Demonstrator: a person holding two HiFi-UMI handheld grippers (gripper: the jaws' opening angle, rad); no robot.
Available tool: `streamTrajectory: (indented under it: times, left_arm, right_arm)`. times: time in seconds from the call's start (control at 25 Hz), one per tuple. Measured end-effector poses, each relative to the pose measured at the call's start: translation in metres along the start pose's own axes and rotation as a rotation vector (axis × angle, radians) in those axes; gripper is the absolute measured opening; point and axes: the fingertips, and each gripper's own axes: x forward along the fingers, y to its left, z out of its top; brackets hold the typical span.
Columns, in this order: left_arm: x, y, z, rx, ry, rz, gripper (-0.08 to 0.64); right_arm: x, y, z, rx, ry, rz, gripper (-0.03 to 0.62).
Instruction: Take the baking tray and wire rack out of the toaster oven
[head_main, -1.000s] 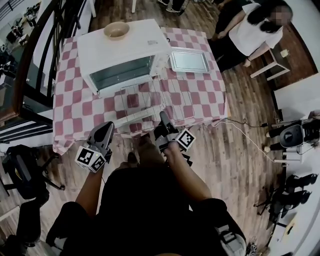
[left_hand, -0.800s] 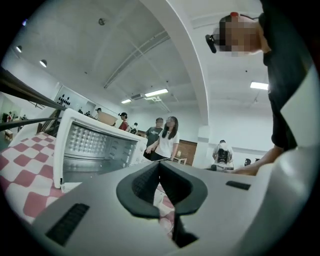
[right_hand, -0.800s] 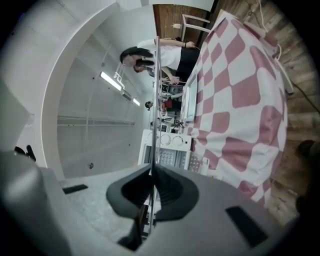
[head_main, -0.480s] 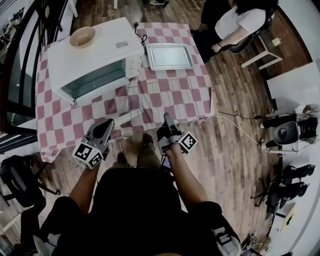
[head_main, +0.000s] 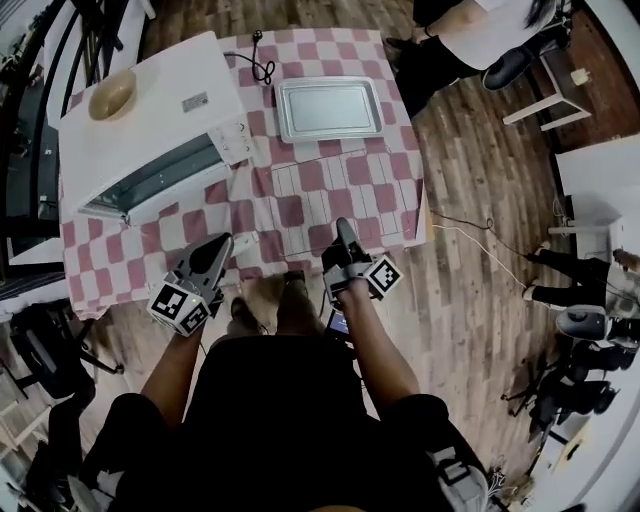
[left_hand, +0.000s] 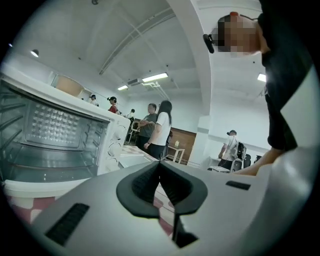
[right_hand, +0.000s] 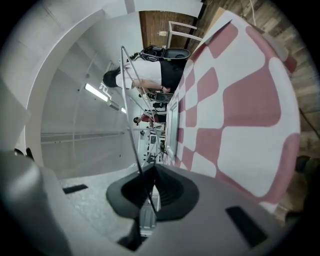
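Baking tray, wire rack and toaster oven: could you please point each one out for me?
baking tray (head_main: 330, 108), head view, middle of its flat bottom.
wire rack (head_main: 335, 195), head view, bars near its middle.
toaster oven (head_main: 155, 110), head view, bare white top.

Open going over the bare checkered cloth at the near left, straight up to the toaster oven mouth. Blocked further right by the wire rack mid-table and the baking tray behind it (bowl up on the oven roof too). Tight at the far right corner, person close by.
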Motion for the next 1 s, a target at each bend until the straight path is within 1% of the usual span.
streamTrajectory:
  times: [0.2,0.32,0.44,0.64,0.8,1.0]
  left_arm:
    - [0.030,-0.002,-0.005,-0.007,0.028,0.029,-0.005]
    - [0.040,0.000,-0.014,-0.020,0.044,0.052,-0.005]
    - [0.048,0.000,-0.022,-0.029,0.057,0.062,-0.005]
    - [0.053,-0.001,-0.024,-0.044,0.070,0.079,-0.005]
    - [0.056,0.001,-0.024,-0.043,0.072,0.093,-0.005]
    - [0.059,0.001,-0.026,-0.054,0.073,0.101,-0.005]
  right_arm:
    - [0.015,-0.027,0.026,0.050,0.008,-0.025,0.005]
    - [0.022,-0.041,0.032,0.083,0.014,-0.039,0.005]
    - [0.028,-0.050,0.039,0.090,0.015,-0.045,0.005]
    - [0.033,-0.064,0.038,0.135,0.013,-0.088,0.005]
    - [0.036,-0.070,0.040,0.142,0.010,-0.118,0.005]
    - [0.038,-0.077,0.039,0.093,0.034,-0.188,0.005]
